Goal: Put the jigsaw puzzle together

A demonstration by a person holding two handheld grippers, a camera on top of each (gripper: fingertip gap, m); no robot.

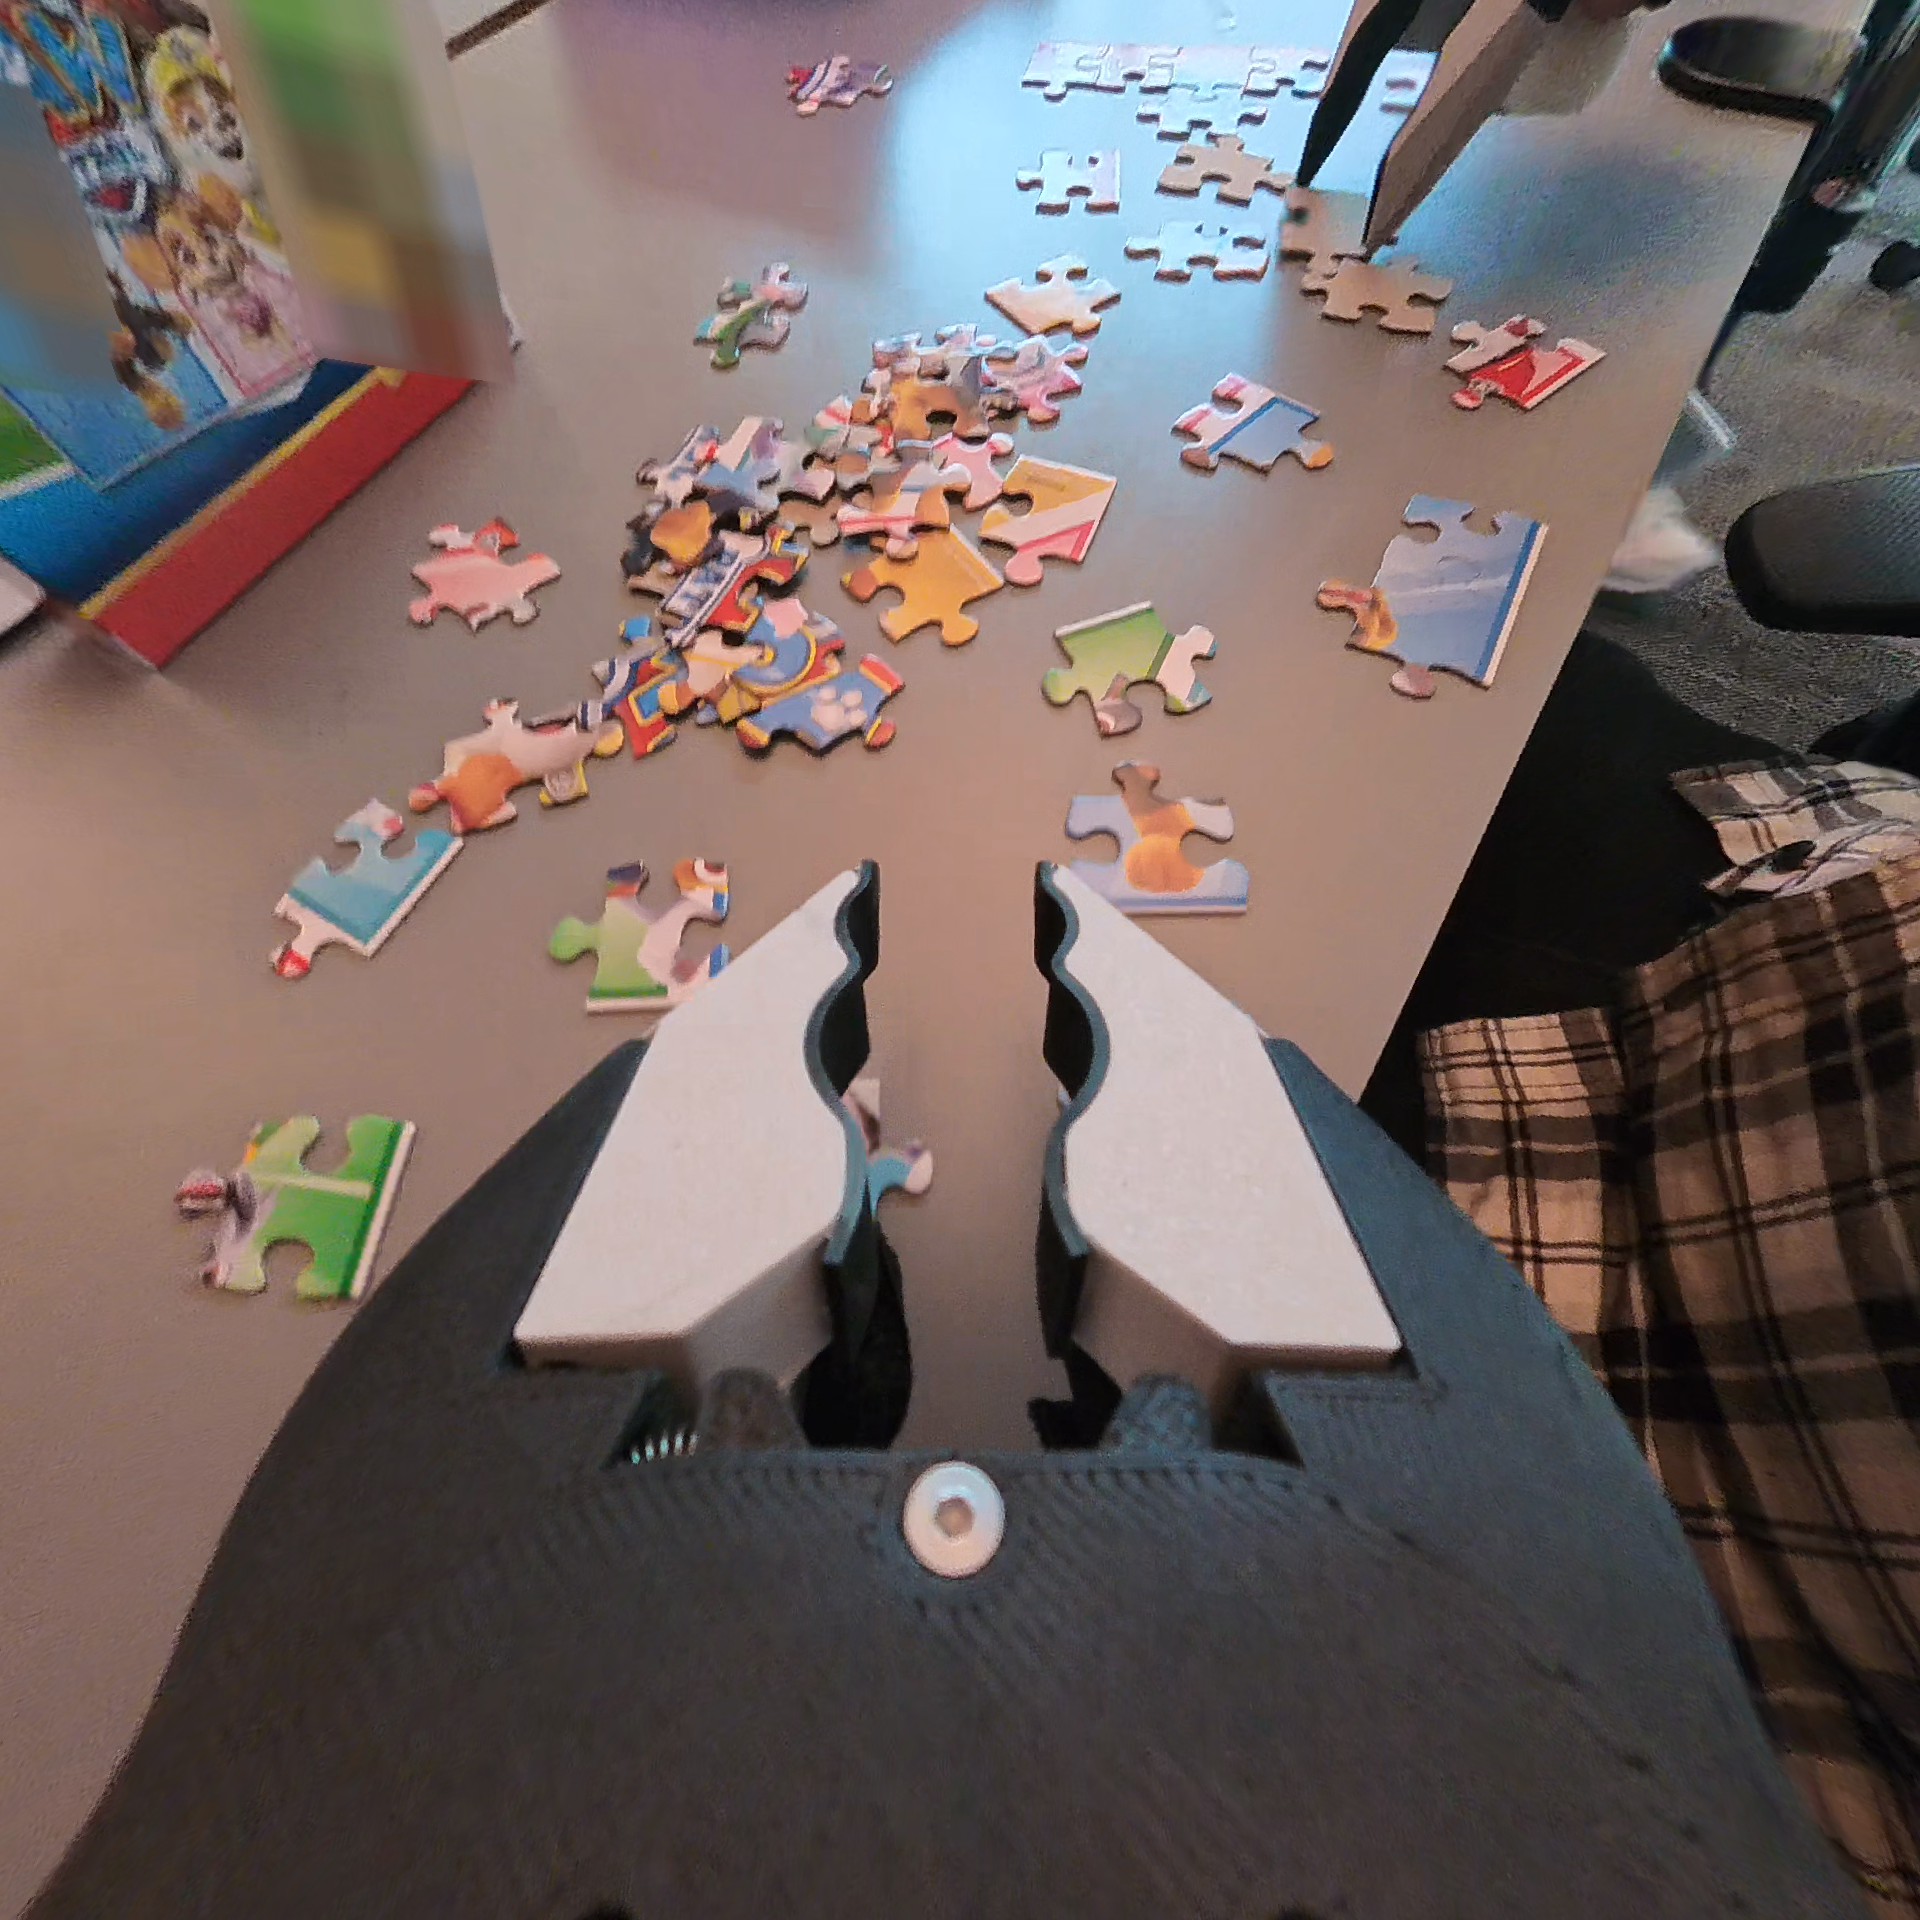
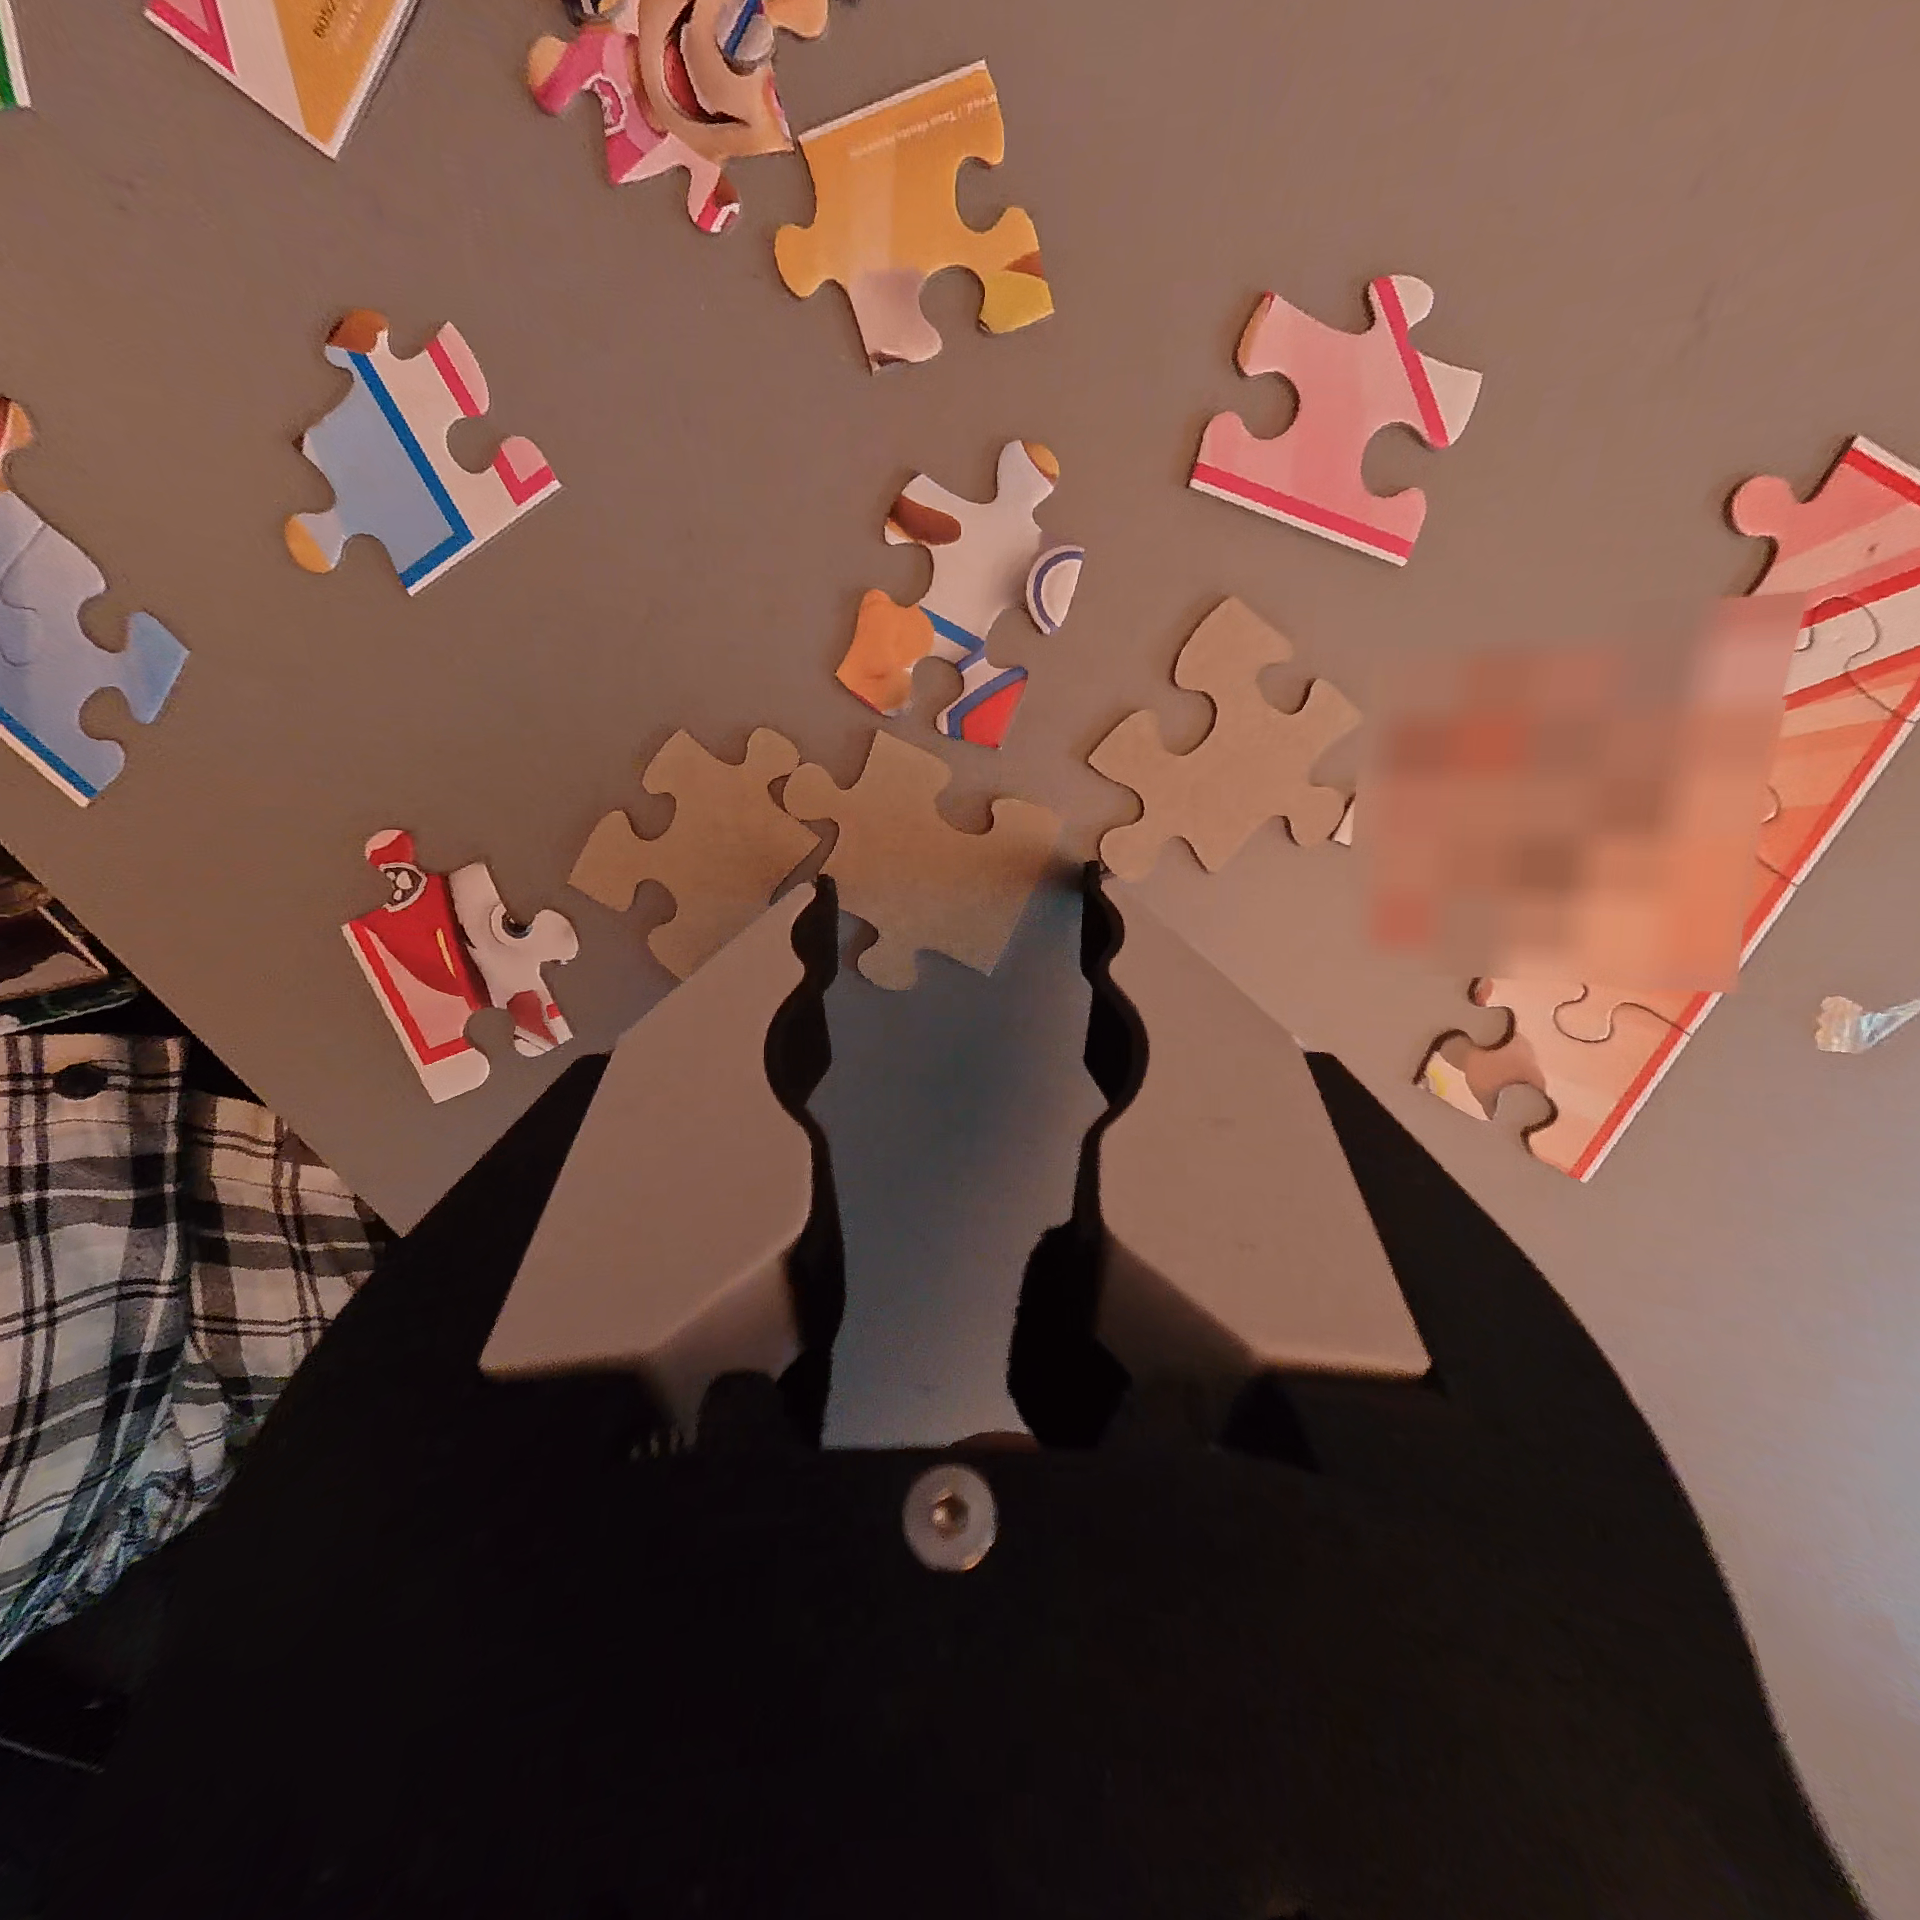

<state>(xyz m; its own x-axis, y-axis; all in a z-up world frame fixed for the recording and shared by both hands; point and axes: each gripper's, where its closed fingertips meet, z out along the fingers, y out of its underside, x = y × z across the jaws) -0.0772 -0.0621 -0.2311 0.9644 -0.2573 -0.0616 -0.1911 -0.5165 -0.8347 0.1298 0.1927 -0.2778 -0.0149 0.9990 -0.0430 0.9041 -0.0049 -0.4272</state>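
Left to right in the left wrist view: box (image 1: 208, 343) stands at far left on the table (image 1: 156, 1039). Main pile (image 1: 790, 561) of loose pieces sits mid-table, singles scattered around it. Started section (image 1: 1174, 78) lies at the far right, near the table edge.

Left gripper (image 1: 956, 883) hangs low over the near table, fingers spread, nothing between them. A green piece (image 1: 639, 935) lies just beside its left finger, an orange-dog piece (image 1: 1158, 847) just beside the right one.

Right gripper (image 2: 951, 883) is down at a row of face-down pieces. In its own view the fingers are spread, tips either side of the middle brown piece (image 2: 920, 862); that piece lies flat on the table, not gripped. Another brown piece (image 2: 691, 847) touches it on the left, a third (image 2: 1226, 743) sits just right. The pink assembled section (image 2: 1839, 665) is further right, part of it blurred.

Step, as judged: sorting stage, getting the face-down piece picked up and flipped. Most pieces are still loose, so it's early.

Next move needs: close on the piece's edge, hard since it's thin and flat; likely tilt or slide it first, without dragging the neighbour along.
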